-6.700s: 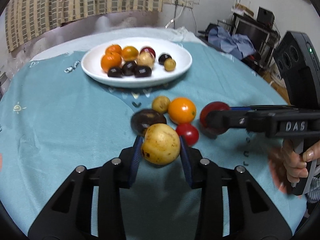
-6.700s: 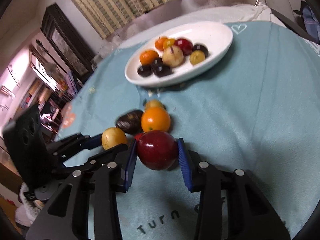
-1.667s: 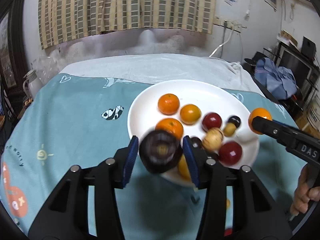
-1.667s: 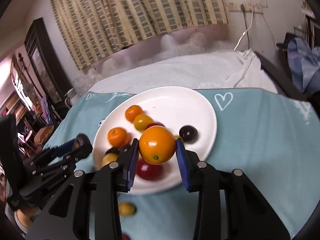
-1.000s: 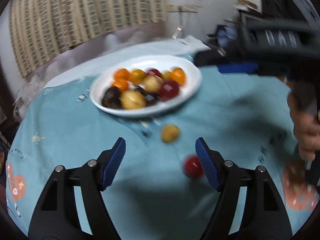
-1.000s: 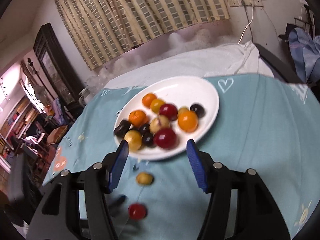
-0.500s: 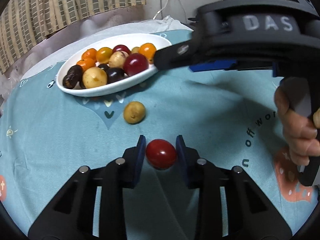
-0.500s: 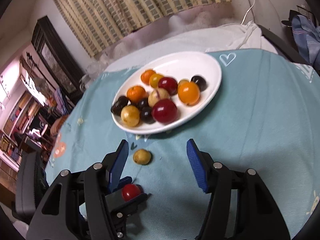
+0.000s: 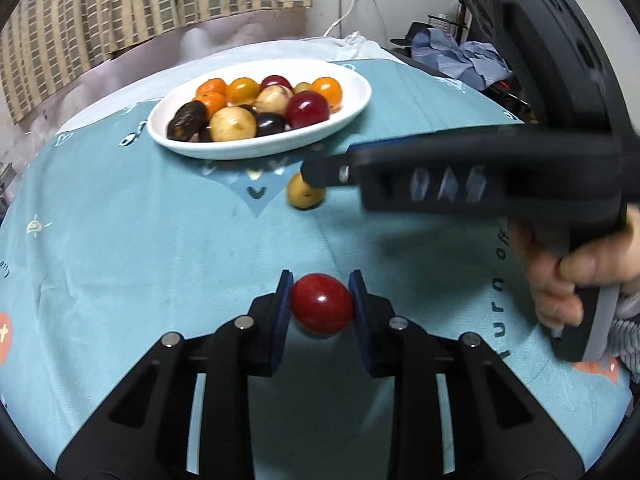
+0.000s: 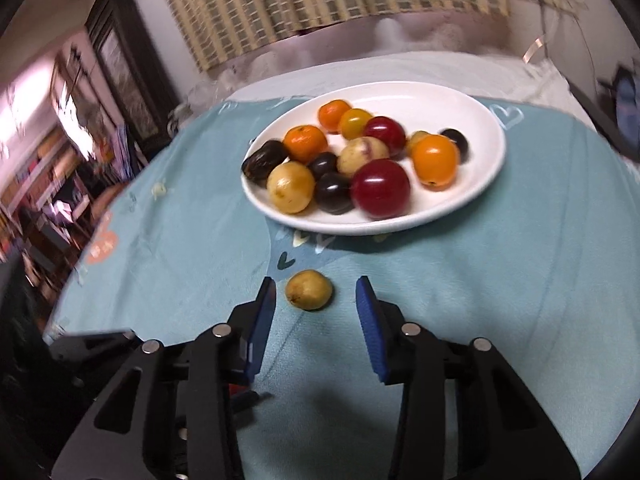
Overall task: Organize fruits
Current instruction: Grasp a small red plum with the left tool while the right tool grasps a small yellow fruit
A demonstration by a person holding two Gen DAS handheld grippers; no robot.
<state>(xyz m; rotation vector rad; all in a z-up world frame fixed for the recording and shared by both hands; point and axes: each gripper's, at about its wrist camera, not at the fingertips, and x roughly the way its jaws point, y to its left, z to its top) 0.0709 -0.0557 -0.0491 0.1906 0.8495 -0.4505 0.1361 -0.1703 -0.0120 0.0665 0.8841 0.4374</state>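
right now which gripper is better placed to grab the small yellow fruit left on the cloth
Right. The right hand-held gripper is open with the small yellow fruit just ahead of its fingertips. The left hand-held gripper is already shut on the red fruit.

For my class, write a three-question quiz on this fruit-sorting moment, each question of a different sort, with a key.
1. True or false: the left gripper holds a small red fruit.
2. The small yellow fruit lies: A) on the white plate; B) on the teal tablecloth; C) in the right gripper, clamped.
3. Fill in: the right gripper's fingers are ____.

Key: 1 true; 2 B; 3 open.
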